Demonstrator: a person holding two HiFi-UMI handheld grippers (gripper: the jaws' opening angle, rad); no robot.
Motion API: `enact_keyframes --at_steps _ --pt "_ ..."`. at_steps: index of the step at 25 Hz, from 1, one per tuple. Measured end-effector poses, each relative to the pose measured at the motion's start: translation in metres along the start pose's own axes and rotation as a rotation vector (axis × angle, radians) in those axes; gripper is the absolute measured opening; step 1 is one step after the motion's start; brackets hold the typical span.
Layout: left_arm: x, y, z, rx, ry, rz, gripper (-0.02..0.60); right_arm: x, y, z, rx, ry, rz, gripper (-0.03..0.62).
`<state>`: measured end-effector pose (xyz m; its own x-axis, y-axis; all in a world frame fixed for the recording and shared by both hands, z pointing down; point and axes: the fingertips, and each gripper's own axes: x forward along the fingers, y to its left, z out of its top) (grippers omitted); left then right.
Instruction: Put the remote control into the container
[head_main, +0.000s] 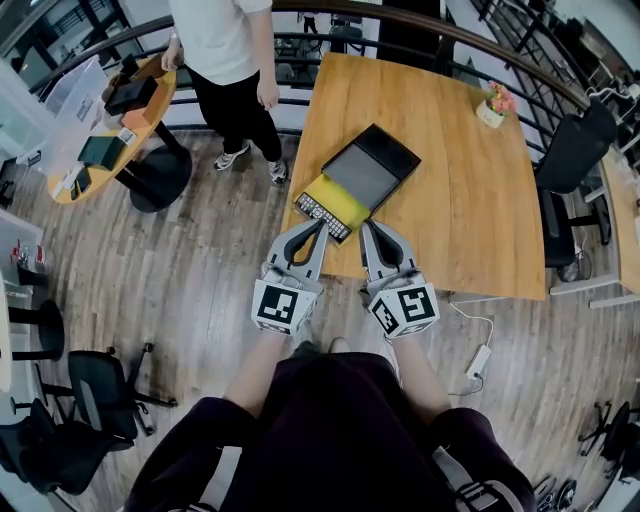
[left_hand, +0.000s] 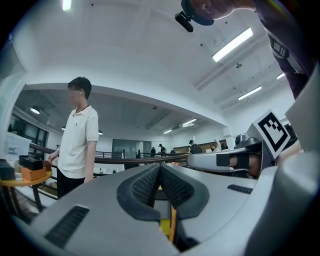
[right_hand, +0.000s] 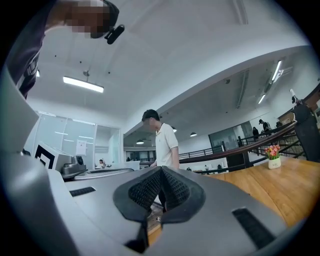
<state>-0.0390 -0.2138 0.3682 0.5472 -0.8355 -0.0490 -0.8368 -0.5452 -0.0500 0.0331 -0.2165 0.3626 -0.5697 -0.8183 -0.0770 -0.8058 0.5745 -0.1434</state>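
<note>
Head view shows 1 wooden table (head_main: 470, 200) with a flower pot (head_main: 490, 104) at its far right, a black chair (head_main: 575, 150) beside it and a person in a white shirt (head_main: 225, 50) standing past its far-left corner. The remote control (head_main: 322, 216) lies at the table's near-left edge, against a yellow pad (head_main: 345, 196) at the near end of the dark container (head_main: 368, 168). The left gripper (head_main: 321, 227), its jaws pressed together and empty, points at the remote's near side. The right gripper (head_main: 365, 228), likewise closed on nothing, hovers just to the right of the remote.
</note>
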Motion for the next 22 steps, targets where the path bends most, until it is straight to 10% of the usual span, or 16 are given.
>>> enact_keyframes --at_steps 22 --pt "-0.013 0.002 0.002 0.002 -0.005 0.014 0.011 0.000 0.012 0.001 -0.021 -0.014 0.024 0.017"
